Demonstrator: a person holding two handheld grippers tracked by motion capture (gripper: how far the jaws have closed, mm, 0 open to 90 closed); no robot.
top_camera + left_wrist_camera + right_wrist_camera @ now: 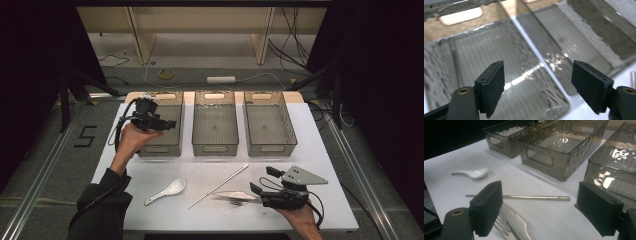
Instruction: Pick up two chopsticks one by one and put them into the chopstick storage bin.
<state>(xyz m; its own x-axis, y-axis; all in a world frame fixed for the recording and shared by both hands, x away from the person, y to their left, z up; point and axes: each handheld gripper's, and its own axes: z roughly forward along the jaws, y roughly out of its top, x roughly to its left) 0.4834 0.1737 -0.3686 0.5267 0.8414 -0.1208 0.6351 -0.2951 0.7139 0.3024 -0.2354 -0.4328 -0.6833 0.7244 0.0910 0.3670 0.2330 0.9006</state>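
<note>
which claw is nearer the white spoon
Right, by a small margin. The right claw is low on the table, right of the white spoon; the left claw hangs over the left bin, behind it.

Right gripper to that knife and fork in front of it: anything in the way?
Nothing visible. The right gripper is open, and the knife and fork lie right at its jaws on bare table. The metal straw lies beyond them.
</note>
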